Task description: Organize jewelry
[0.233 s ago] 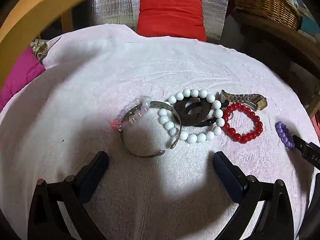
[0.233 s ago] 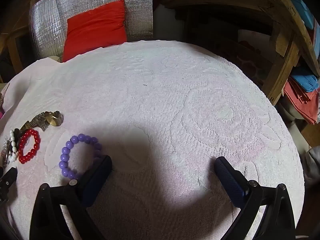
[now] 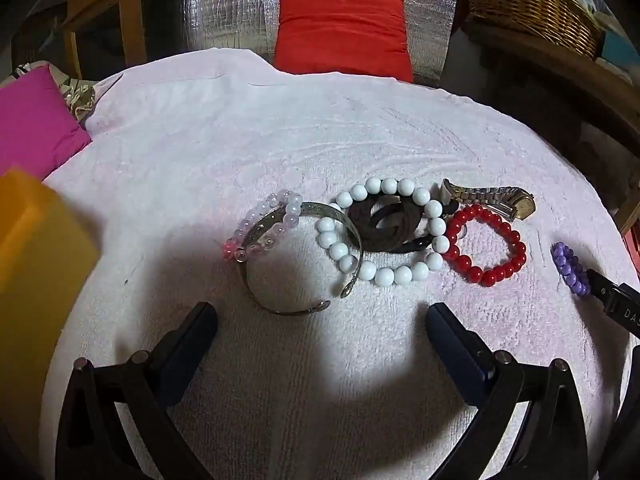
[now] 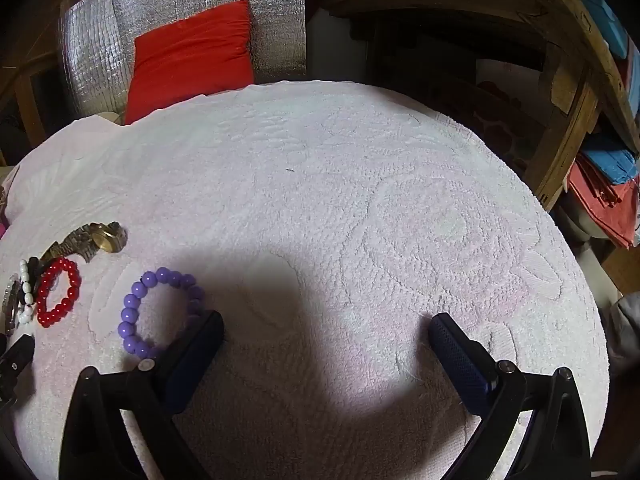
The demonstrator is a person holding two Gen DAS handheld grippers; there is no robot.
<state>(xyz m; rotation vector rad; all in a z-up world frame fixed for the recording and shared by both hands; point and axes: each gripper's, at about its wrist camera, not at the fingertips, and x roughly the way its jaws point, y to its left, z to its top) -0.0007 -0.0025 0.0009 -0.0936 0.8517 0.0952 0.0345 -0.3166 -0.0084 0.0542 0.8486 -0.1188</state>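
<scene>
Both grippers hover with jaws spread wide, holding nothing. The metal cuff bangle [image 3: 298,264] lies flat on the white towel [image 3: 360,128], just ahead of the left gripper [image 3: 320,320], its open ends towards the jaws. The right gripper [image 4: 326,330] sits farther off, beside the purple bracelet [image 4: 160,312].

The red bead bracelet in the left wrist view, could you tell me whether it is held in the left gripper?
No, the red bead bracelet lies on the white towel beyond the open, empty left gripper.
</scene>
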